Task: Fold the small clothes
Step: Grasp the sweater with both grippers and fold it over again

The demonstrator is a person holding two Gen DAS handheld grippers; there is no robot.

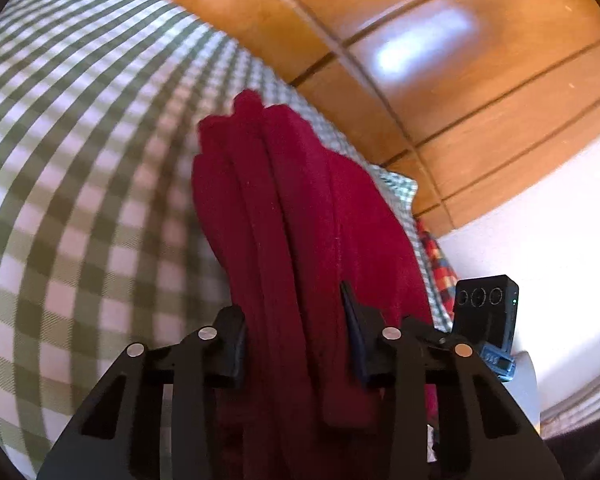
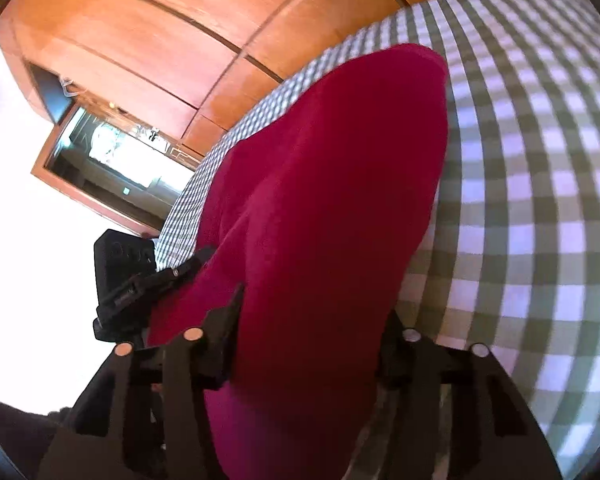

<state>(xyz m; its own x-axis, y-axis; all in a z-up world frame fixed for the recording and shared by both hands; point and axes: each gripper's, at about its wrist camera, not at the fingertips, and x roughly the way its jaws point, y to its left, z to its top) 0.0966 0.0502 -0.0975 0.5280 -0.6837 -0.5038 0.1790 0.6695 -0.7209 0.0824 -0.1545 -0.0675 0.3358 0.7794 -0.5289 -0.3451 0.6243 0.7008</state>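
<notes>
A dark red garment (image 1: 284, 216) lies bunched in long folds on the green-and-white checked cloth (image 1: 80, 184). My left gripper (image 1: 298, 340) is shut on its near end, and the folds fill the gap between the two black fingers (image 1: 232, 340). In the right wrist view the same red garment (image 2: 332, 184) is a smooth thick roll, and my right gripper (image 2: 308, 320) is shut on it. The cloth covers most of the right-hand finger there. A black camera housing (image 2: 116, 260) of the other gripper shows just to the left.
Wooden panelling (image 1: 440, 80) rises behind the checked cloth's (image 2: 540, 200) far edge, beside a white wall (image 1: 540, 220). A red plaid fabric (image 1: 436, 256) lies at the cloth's right edge near a black camera housing (image 1: 486, 308). A wood-framed opening (image 2: 100, 160) is at the left.
</notes>
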